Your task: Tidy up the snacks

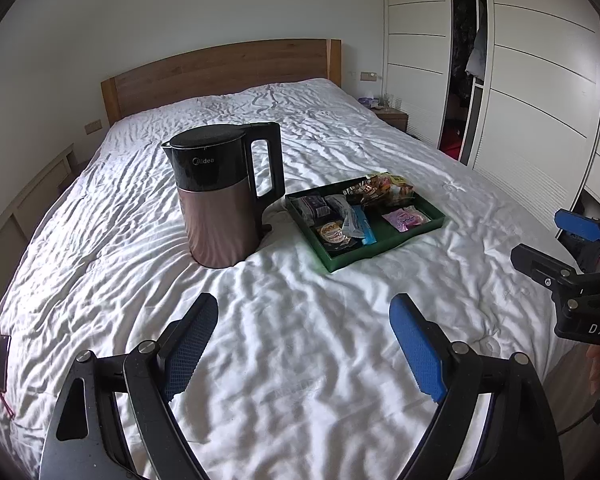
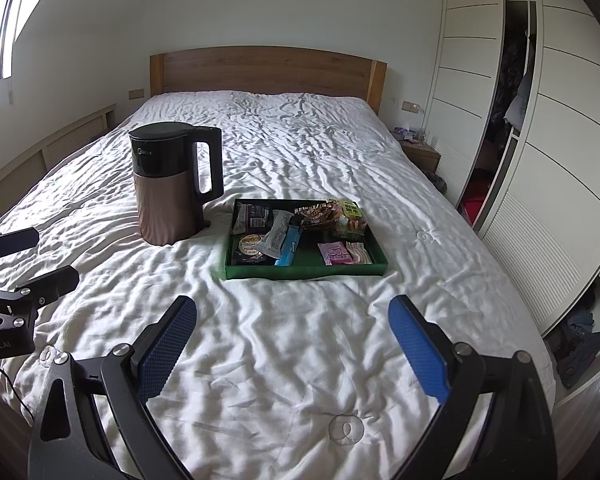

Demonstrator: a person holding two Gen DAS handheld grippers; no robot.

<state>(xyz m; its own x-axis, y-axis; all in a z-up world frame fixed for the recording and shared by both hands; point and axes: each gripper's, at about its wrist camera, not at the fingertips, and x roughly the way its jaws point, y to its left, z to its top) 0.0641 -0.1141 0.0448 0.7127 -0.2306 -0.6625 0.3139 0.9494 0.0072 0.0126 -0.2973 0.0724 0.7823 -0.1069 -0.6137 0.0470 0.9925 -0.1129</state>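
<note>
The kettle (image 1: 224, 196) is hiding the sheet behind it, and its base is sinking out of sight into the quilt (image 1: 300, 340). Snack packets (image 2: 300, 232) are overlapping in the green tray (image 2: 306, 271); their print is reading too small to make out. The tray's near wall is hiding its floor edge. The left gripper (image 1: 304, 344) is being cut off by the lower frame edge, as is the right gripper (image 2: 292, 344). The wardrobe gap (image 2: 508, 100) is showing clothes too dark to identify. Items on the nightstand (image 2: 422, 152) are appearing too small to tell.
</note>
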